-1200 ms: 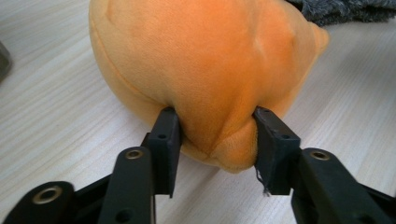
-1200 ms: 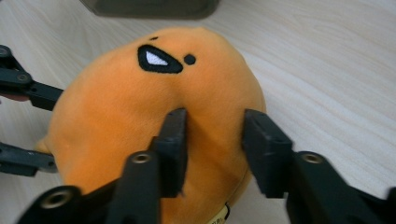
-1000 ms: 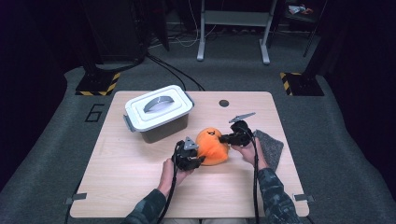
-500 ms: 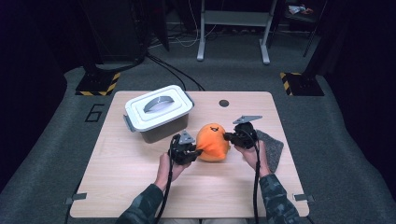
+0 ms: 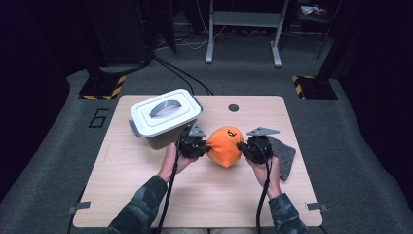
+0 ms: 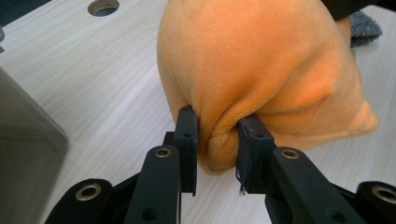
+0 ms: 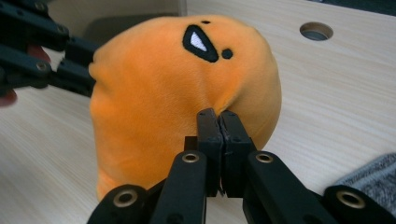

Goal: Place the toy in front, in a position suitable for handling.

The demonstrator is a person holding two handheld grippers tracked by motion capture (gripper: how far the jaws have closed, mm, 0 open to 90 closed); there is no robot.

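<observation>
between the two grippers, over the middle of the wooden table [image 5: 122, 195], the orange plush toy [image 5: 223, 146] hangs pinched from both sides, which lets it be carried without sagging. left gripper [image 6: 217, 135]: its jaws have just been closing and now bite a thick fold of plush at the toy's end; right gripper [image 7: 218, 116]: jaws nearly together, nipping a thin tuck of fabric below the stitched face. lidded grey box [image 5: 163, 117] stands just beside the left gripper, likely the toy's destination, while the grey cloth [image 5: 285, 153] lies flat by the right hand.

The orange plush [image 6: 261, 70] runs past the frame's top.
</observation>
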